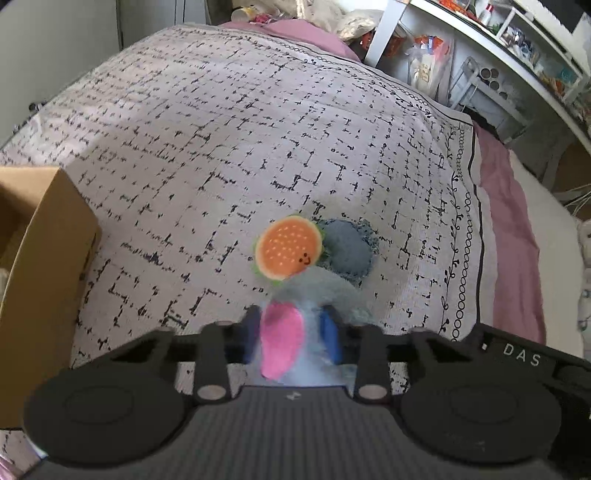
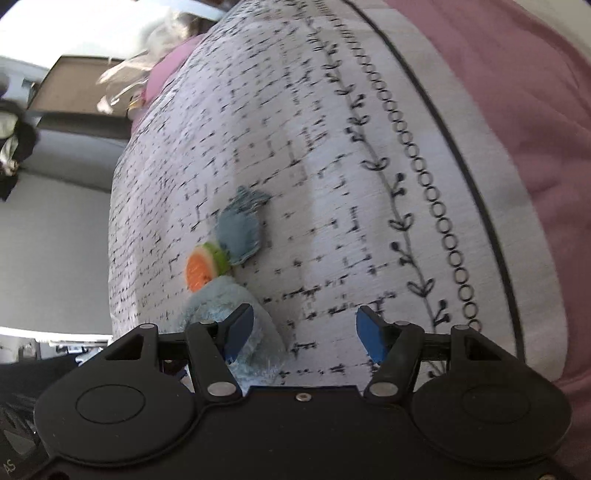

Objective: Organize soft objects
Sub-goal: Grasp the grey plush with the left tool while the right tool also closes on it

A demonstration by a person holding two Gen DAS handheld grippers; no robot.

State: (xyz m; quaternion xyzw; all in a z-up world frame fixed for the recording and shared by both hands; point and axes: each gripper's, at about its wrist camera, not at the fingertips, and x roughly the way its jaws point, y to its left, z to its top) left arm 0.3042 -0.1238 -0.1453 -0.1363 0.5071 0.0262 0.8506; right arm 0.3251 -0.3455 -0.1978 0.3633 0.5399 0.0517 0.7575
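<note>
My left gripper [image 1: 293, 330] is shut on a light blue plush toy [image 1: 314, 291] with a pink ear patch, holding it above the patterned bedspread [image 1: 221, 129]. A burger-shaped plush [image 1: 288, 247] and a blue round fabric piece [image 1: 347, 247] hang off the toy's far end, touching the bedspread. In the right wrist view the same blue plush [image 2: 221, 299], burger [image 2: 205, 267] and blue fabric piece [image 2: 240, 232] show at centre left. My right gripper [image 2: 304, 330] is open and empty, its left finger [image 2: 240, 326] just in front of the plush.
A cardboard box [image 1: 44, 258] stands on the bed at the left. A pink sheet [image 1: 513, 236] runs along the bed's right edge. White shelves [image 1: 498, 44] with clutter stand at the far right. Plush items and bags [image 1: 332, 18] lie at the bed's far end.
</note>
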